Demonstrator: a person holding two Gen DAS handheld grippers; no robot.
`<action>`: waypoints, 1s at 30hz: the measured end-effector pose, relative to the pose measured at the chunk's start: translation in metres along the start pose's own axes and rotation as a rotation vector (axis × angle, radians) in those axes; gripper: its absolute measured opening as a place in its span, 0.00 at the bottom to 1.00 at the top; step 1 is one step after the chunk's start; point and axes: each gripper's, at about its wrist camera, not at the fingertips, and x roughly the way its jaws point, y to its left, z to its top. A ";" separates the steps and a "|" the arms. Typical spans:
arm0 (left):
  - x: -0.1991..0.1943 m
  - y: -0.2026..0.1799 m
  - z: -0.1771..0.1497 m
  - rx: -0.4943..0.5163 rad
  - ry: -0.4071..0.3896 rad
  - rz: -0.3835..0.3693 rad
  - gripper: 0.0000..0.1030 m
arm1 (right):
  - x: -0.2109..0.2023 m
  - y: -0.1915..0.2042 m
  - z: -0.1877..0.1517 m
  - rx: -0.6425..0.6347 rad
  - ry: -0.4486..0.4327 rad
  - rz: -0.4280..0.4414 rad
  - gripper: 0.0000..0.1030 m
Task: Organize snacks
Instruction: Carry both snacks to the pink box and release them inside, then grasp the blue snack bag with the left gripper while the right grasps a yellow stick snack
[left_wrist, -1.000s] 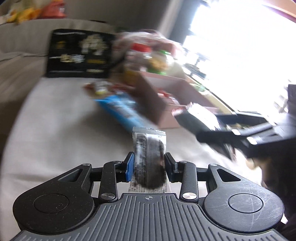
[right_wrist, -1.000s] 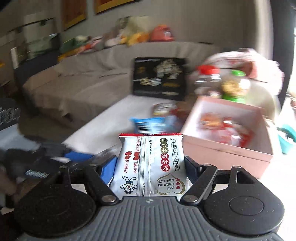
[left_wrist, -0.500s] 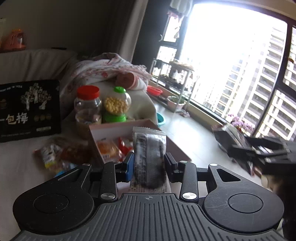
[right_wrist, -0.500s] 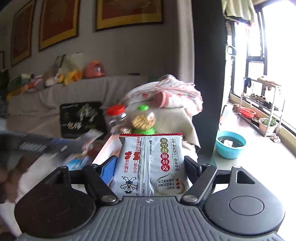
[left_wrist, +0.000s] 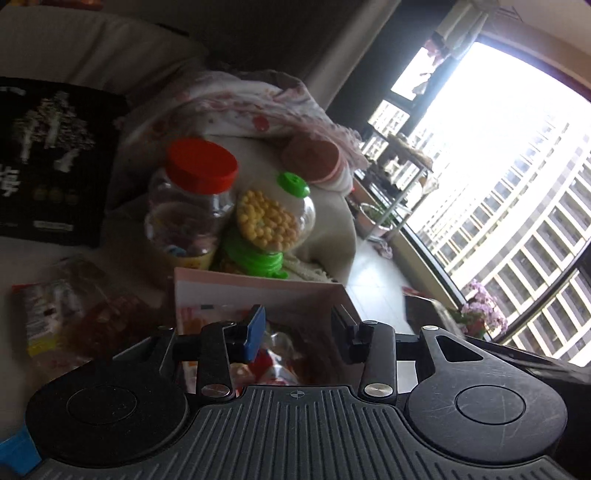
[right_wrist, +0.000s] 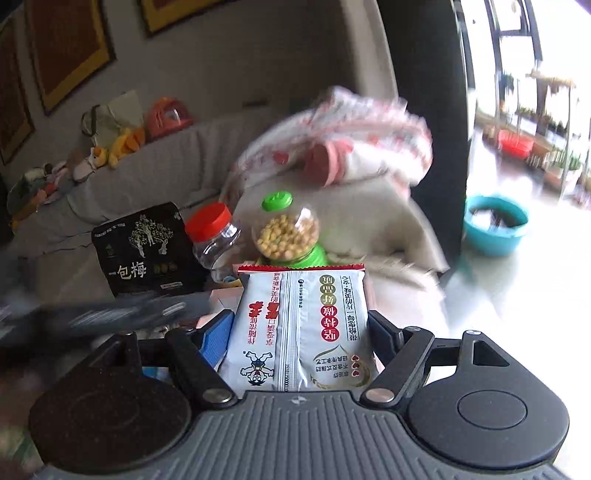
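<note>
Opening over the pink box (left_wrist: 258, 291), left hand-held gripper (left_wrist: 297, 328) is holding nothing; right hand-held gripper (right_wrist: 297, 332) is clenching a white snack packet (right_wrist: 295, 332), risking overshooting the rim

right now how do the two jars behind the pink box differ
The red-lidded jar is taller and broader; the green-lidded jar is a small globe on a ribbed green base. The red-lidded jar looks mostly empty, with a few items at the bottom; the green-lidded jar is packed with yellow balls. Both are clear plastic, stand upright side by side, and are capped.
</note>
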 end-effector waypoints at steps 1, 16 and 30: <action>-0.017 0.007 -0.002 -0.016 -0.003 0.013 0.42 | 0.016 0.001 0.004 0.018 0.026 0.009 0.75; -0.130 0.101 -0.103 -0.129 0.017 0.158 0.42 | 0.099 0.026 0.013 -0.043 0.125 -0.179 0.83; -0.136 0.124 -0.130 -0.238 0.015 0.068 0.42 | 0.069 0.164 -0.047 -0.329 0.137 0.063 0.76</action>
